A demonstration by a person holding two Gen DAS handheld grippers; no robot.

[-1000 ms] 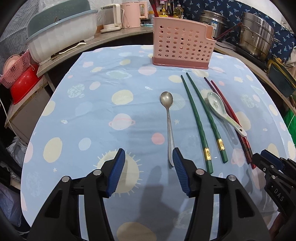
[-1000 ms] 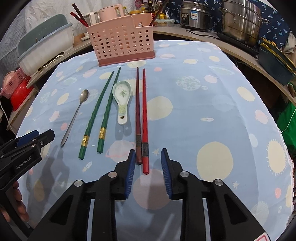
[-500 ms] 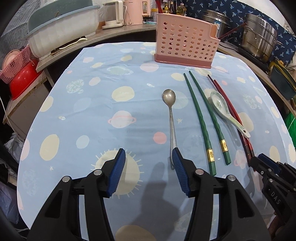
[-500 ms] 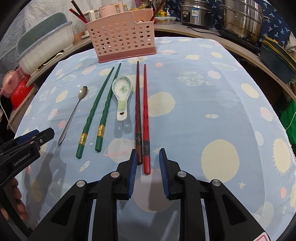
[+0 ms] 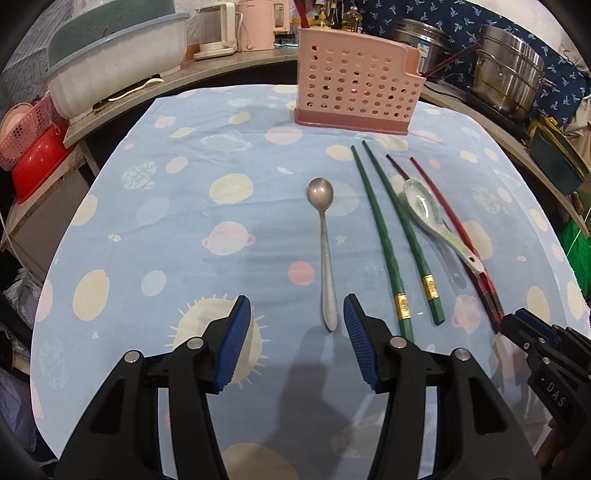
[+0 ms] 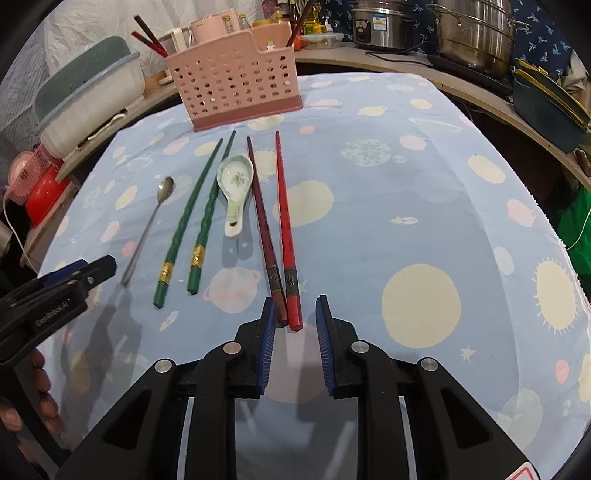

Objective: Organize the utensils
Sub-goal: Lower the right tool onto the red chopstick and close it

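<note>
A metal spoon (image 5: pixel 325 251), two green chopsticks (image 5: pixel 391 236), a white ceramic spoon (image 5: pixel 428 210) and two red chopsticks (image 6: pixel 280 229) lie side by side on the blue tablecloth (image 5: pixel 184 229). A pink perforated utensil holder (image 5: pixel 354 96) stands at the far edge. My left gripper (image 5: pixel 297 314) is open, with the metal spoon's handle end between its fingertips. My right gripper (image 6: pixel 294 314) is open, with the near ends of the red chopsticks between its fingertips. The metal spoon (image 6: pixel 147 229) and the holder (image 6: pixel 236 81) also show in the right wrist view.
A white tub (image 5: pixel 114 66) and a red basin (image 5: pixel 37 166) sit at the left. Steel pots (image 5: pixel 506 85) stand on the counter at the back right. A kettle (image 5: pixel 218 29) stands behind the holder. The table edge drops off at the right (image 6: pixel 554 236).
Both grippers have moved forward over the table. The spoon handle now lies between the left fingertips, and the red chopstick ends lie further between the right fingertips.
</note>
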